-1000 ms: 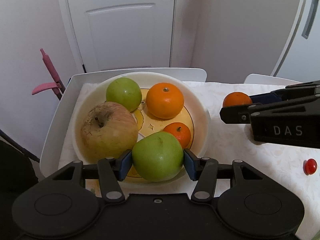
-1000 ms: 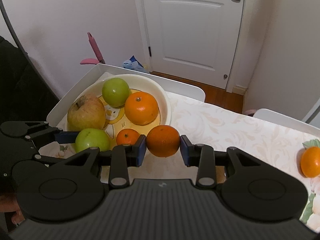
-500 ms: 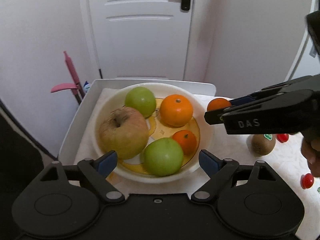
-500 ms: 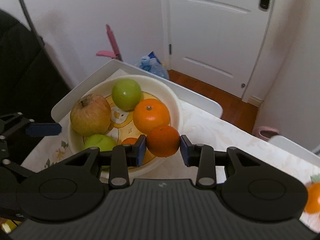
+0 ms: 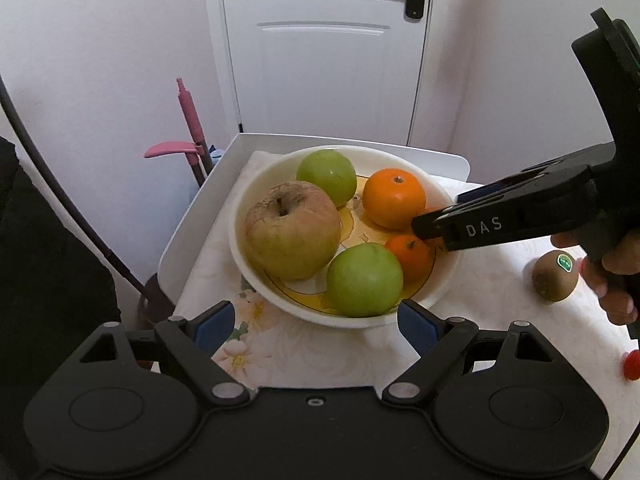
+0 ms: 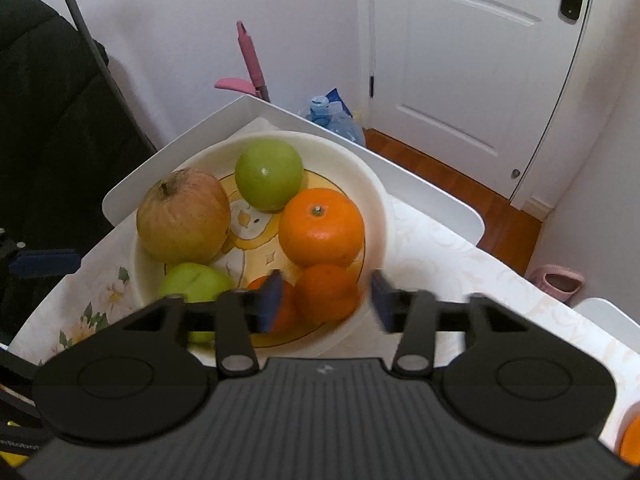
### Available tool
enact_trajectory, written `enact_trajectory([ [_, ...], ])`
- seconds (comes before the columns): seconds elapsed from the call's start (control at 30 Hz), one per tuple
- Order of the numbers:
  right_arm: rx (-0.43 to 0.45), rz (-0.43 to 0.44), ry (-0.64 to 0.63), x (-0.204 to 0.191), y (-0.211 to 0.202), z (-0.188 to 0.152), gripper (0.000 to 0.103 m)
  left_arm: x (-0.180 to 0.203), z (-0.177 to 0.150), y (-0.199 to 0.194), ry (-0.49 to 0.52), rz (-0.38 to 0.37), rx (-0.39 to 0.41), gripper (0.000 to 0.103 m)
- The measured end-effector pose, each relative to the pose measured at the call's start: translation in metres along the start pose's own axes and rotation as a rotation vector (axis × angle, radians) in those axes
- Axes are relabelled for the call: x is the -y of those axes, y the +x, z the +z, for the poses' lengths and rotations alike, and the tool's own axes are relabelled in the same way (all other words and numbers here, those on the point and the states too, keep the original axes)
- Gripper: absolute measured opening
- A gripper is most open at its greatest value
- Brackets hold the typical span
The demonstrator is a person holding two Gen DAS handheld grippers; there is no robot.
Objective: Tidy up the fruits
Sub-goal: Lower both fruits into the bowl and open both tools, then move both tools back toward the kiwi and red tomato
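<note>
A white bowl [image 5: 244, 216] [image 6: 360, 176] holds a large russet apple [image 5: 292, 234], two green apples [image 5: 364, 278] [image 5: 327, 176], a big orange [image 5: 394, 198] and a small mandarin [image 5: 412, 256]. My left gripper [image 5: 316, 320] is open and empty, just short of the bowl's near rim. My right gripper [image 6: 326, 300] is open over the bowl's right side; the fingers are blurred. The mandarin [image 6: 328, 292] it carried lies in the bowl between its spread fingers, free of both pads.
A kiwi [image 5: 556, 276] and a small red fruit [image 5: 632, 364] lie on the tablecloth right of the bowl. Another orange [image 6: 632, 444] shows at the right edge. A white chair back [image 5: 200, 216] stands behind the bowl.
My left gripper let go of the green apple in the bowl and drew back open. My right gripper carried the mandarin over the bowl and opened, leaving it there.
</note>
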State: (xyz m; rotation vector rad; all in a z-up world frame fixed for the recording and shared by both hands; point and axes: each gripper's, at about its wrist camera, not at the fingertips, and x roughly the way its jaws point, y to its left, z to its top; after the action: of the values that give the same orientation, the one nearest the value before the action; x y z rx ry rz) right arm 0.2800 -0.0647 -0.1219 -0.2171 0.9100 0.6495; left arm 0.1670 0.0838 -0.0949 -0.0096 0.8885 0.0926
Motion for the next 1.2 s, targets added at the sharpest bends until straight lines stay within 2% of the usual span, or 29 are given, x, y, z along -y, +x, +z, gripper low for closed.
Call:
enact_trajectory([
  [0.07, 0.016, -0.008, 0.002, 0.0, -0.004, 0.0, 0.086, 0.001, -0.001, -0.002, -0.005, 0.005, 0.005, 0.091],
  [0.13, 0.024, -0.019, 0.001, 0.0, -0.007, 0.0, 0.101, 0.002, -0.002, -0.005, -0.006, 0.013, 0.01, 0.091],
  [0.17, 0.025, -0.021, -0.001, 0.0, -0.009, -0.001, 0.103, 0.003, -0.001, -0.005, -0.006, 0.016, 0.012, 0.091],
  [0.5, 0.063, -0.008, -0.013, -0.005, -0.039, -0.006, 0.103, 0.015, -0.005, -0.025, -0.011, 0.027, 0.032, 0.092],
  [0.8, 0.109, -0.005, 0.031, -0.005, -0.087, -0.019, 0.103, 0.027, -0.005, -0.058, 0.021, 0.039, 0.079, 0.092],
  [1.03, 0.144, -0.063, 0.093, -0.009, -0.136, -0.039, 0.103, 0.034, -0.004, -0.085, 0.068, 0.013, 0.124, 0.092],
  [1.2, 0.161, -0.145, 0.195, -0.011, -0.168, -0.061, 0.103, 0.036, 0.0, -0.094, 0.132, -0.051, 0.152, 0.092],
])
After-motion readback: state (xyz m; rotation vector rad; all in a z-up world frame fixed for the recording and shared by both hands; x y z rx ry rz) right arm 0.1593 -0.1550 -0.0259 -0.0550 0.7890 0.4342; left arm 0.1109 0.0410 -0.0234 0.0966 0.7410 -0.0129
